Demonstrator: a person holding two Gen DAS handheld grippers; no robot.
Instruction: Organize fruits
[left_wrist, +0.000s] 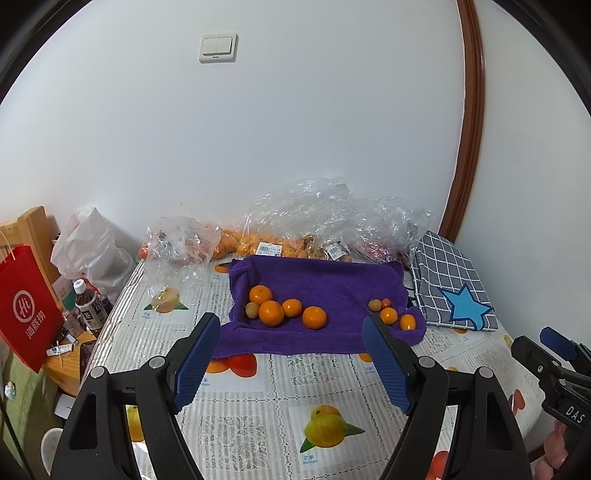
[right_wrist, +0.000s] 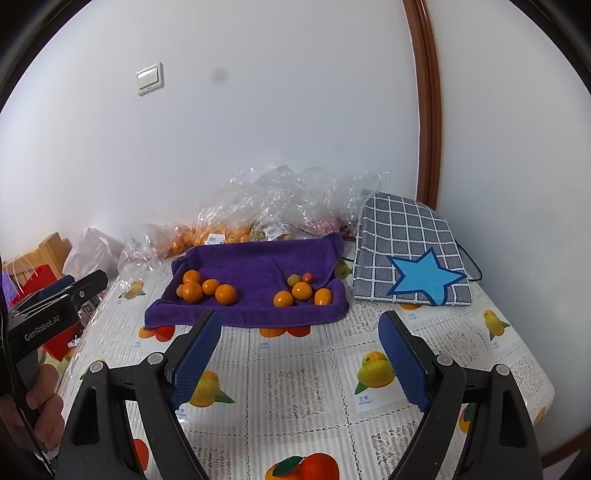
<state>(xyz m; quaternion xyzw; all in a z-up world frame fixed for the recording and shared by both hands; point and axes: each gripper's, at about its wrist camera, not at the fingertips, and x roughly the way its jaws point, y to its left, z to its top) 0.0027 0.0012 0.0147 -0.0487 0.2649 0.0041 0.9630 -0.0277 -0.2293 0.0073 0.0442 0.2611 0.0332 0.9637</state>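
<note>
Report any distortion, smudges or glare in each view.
Left wrist view: fisheye bends the door frame into an arc; black vignette in the corners; plastic bags glint. Right wrist view: same bowing, plus a dark smudge on the wall; fruit on the purple towel stays sharp.

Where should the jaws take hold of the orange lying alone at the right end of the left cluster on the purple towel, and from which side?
Grip the lone orange across its widest middle, coming from above. Its right side is bare purple towel, and only a small gap shows toward its neighbour, so a top-down approach probably disturbs the cluster least.
</note>
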